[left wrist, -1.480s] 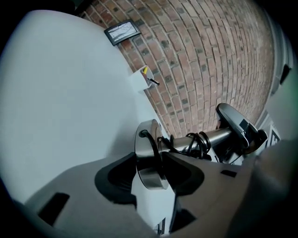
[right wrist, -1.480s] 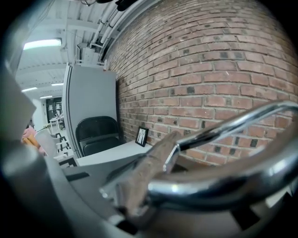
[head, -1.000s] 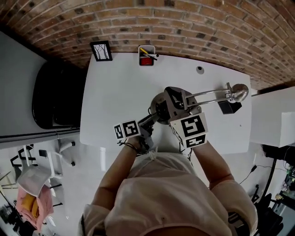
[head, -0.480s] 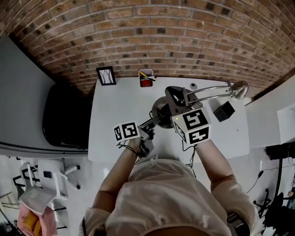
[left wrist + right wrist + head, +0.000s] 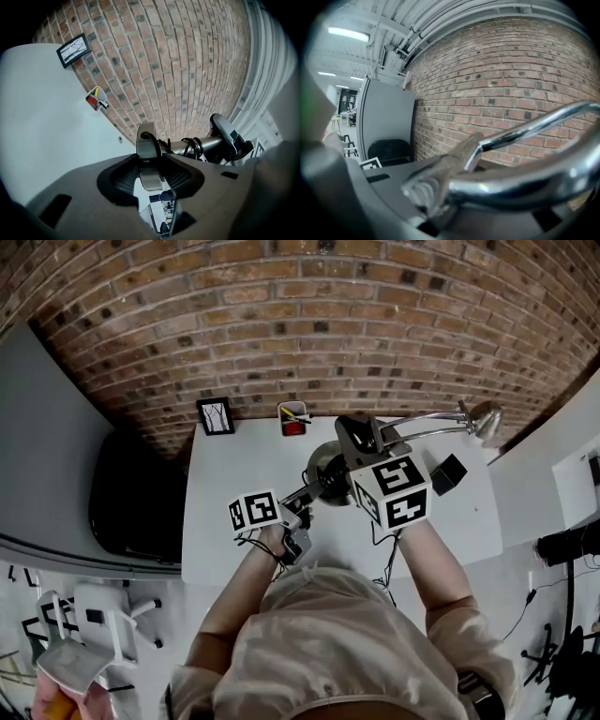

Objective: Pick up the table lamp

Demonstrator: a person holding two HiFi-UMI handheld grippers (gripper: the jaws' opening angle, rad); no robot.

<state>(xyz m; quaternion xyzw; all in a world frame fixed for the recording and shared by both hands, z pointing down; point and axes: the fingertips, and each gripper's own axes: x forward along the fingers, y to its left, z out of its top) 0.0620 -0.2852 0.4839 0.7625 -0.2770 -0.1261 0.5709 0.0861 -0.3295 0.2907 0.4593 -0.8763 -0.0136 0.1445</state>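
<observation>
The table lamp (image 5: 422, 424) looks already picked up: its round base (image 5: 149, 159) stands on edge between the left gripper's jaws with open room showing beneath it, so I judge it clear of the white table (image 5: 234, 465) and hanging above the table's middle. Its 2 chrome rods (image 5: 525, 180) run out to the right toward the lamp head (image 5: 485, 418), which sits past the table's far right corner. What is left, at most, is carrying it or setting it somewhere.

The left gripper (image 5: 305, 495) pinches the base's rim, jaws held fairly wide by the disc. The right gripper (image 5: 361, 439) is clamped almost fully together on the rods near where they meet the base. Both forearms reach forward from the body, and both grippers point roughly level at the brick wall (image 5: 328, 324).
</observation>
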